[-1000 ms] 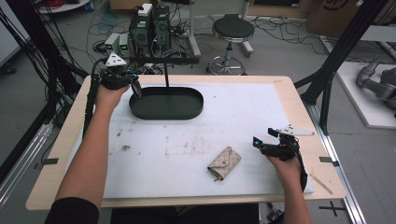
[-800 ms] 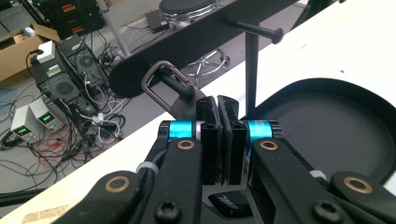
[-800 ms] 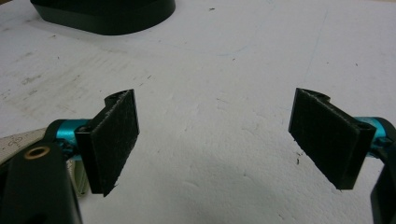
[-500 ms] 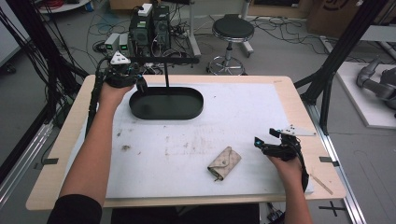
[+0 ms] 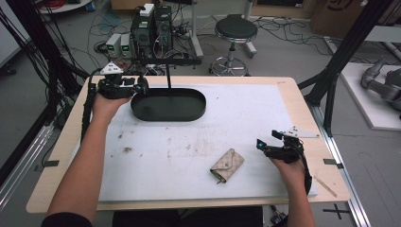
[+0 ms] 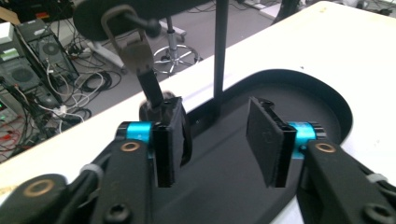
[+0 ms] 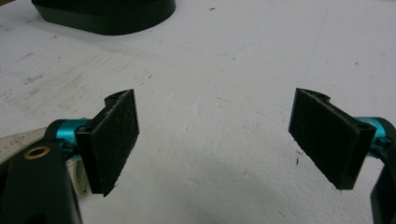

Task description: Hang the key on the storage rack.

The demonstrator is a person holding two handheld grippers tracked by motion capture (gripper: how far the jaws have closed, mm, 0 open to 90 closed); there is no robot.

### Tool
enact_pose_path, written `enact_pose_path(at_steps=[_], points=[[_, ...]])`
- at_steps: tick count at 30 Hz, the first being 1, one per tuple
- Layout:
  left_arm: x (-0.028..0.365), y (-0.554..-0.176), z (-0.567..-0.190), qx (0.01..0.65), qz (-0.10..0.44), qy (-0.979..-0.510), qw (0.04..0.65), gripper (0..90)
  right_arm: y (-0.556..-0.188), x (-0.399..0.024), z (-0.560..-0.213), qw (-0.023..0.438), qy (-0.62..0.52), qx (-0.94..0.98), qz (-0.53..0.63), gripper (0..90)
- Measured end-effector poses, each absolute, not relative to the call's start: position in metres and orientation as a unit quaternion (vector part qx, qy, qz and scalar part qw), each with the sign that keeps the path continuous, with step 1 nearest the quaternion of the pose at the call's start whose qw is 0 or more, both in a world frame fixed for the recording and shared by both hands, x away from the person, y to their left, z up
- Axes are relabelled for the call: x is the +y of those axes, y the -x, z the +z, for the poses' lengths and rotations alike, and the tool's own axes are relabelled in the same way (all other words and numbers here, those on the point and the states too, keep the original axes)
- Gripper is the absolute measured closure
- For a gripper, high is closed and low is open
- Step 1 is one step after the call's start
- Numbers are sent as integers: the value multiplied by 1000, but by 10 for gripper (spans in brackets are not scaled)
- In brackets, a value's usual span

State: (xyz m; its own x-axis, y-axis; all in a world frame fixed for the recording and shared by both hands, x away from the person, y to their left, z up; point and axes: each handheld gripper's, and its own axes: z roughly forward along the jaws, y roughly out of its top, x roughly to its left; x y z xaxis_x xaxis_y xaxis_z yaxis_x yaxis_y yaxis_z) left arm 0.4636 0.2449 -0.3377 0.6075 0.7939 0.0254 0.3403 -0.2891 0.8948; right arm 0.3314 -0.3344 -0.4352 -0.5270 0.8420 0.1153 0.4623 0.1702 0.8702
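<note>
A small black key fob (image 6: 152, 91) hangs from the stand's hook; light and stiff, best pinched across its flat body. The left gripper (image 6: 217, 140) has just been spreading, nothing pinched; the right gripper (image 7: 215, 140) is spread wide.

No text, label, brand or number is showing clearly enough to be read in any of the views. The brown cardboard box (image 5: 341, 10) on the floor beyond the far right corner of the bench is carrying dark printed marks, but they are showing too small and cut off to make out. A strip with fine ruler-like ticks (image 7: 18, 140) is peeking out at the left edge of the right gripper view; its marks are staying illegible.
</note>
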Motion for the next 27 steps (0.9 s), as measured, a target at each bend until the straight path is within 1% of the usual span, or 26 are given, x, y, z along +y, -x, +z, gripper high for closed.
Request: enact_pose_path(at_steps=[1,2,3,5,9,10,11,13,18,27], points=[[246,-461,-339,371,238,-763,472,506,-331,-334,-435,203,-442,738,469,164],[246,-458,-341,372,234,-763,473,506,-331,-334,-435,203,-442,738,469,164],[247,-455,-342,372,233,-763,474,463,-331,-334,-435,203,-441,738,469,164],[248,-449,-345,368,231,-763,479,450,-331,-334,-435,203,-441,738,469,164],[249,-436,-351,362,226,-767,479,377,-331,-334,-435,203,-441,737,470,164],[249,-433,-352,361,226,-767,481,377,-331,-334,-435,203,-441,737,470,164],[250,-429,-354,361,225,-765,483,350,-331,-334,-435,202,-441,738,470,164],[251,-421,-357,358,222,-765,487,344,-331,-334,-435,202,-441,738,469,164],[257,-400,-372,368,214,-752,503,294,-332,-333,-435,203,-441,739,468,164],[258,-372,-398,368,204,-760,496,225,-332,-332,-436,203,-441,741,464,164]])
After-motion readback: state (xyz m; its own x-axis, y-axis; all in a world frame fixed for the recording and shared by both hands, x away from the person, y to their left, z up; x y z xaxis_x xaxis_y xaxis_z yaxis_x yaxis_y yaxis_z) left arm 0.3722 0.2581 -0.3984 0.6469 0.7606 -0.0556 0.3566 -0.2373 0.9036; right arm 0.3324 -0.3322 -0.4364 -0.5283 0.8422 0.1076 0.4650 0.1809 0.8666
